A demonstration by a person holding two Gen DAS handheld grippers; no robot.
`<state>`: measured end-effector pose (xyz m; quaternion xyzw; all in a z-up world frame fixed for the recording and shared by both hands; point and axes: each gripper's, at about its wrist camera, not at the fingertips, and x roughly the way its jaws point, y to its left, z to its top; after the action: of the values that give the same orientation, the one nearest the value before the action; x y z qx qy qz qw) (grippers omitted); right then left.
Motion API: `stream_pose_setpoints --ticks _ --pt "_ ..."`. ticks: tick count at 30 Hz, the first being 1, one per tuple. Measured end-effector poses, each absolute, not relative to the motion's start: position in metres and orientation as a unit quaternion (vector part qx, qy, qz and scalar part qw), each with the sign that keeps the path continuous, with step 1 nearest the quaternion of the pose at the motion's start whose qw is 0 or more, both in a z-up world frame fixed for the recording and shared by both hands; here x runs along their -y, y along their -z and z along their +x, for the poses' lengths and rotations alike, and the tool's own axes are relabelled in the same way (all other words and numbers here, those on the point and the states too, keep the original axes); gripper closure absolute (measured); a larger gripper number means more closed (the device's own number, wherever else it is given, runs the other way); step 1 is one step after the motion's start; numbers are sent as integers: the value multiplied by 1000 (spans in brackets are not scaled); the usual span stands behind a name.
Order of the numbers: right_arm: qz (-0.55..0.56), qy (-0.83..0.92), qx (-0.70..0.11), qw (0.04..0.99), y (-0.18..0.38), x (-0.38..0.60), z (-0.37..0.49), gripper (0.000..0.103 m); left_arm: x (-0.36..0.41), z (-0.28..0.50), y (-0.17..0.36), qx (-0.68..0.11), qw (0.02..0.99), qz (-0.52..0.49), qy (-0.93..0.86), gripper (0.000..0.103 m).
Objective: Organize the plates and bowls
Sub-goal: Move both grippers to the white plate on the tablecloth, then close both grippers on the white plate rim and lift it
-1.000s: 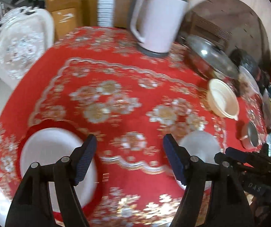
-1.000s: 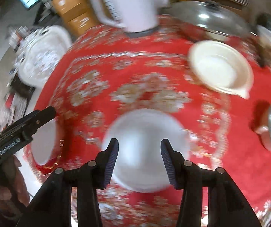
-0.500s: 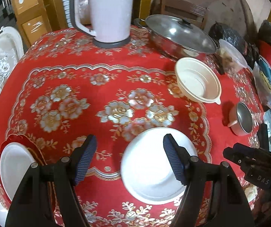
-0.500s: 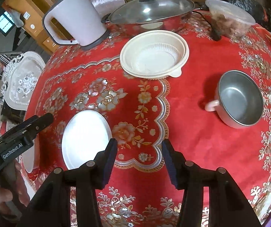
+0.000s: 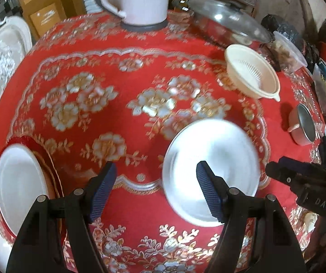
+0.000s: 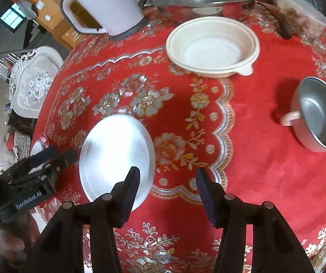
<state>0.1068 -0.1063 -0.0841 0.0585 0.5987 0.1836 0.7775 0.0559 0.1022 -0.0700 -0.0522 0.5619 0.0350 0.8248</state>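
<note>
"GenRobot.AI" lettering on left gripper [image 6: 56,159]

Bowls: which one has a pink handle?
The metal bowl on the right. The cream bowl near the pot has only a small tab on its rim.

white plate [image 5: 210,170] motion-blurred, kettle [image 5: 140,0] top cropped
</note>
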Motion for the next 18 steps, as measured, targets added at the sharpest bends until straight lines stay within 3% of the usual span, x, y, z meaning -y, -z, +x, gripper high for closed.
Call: stream_pose_setpoints --ticks 18 --pt "23 -189 -610 770 107 72 115 51 -92 56 107 -586 808 -62 -25 31"
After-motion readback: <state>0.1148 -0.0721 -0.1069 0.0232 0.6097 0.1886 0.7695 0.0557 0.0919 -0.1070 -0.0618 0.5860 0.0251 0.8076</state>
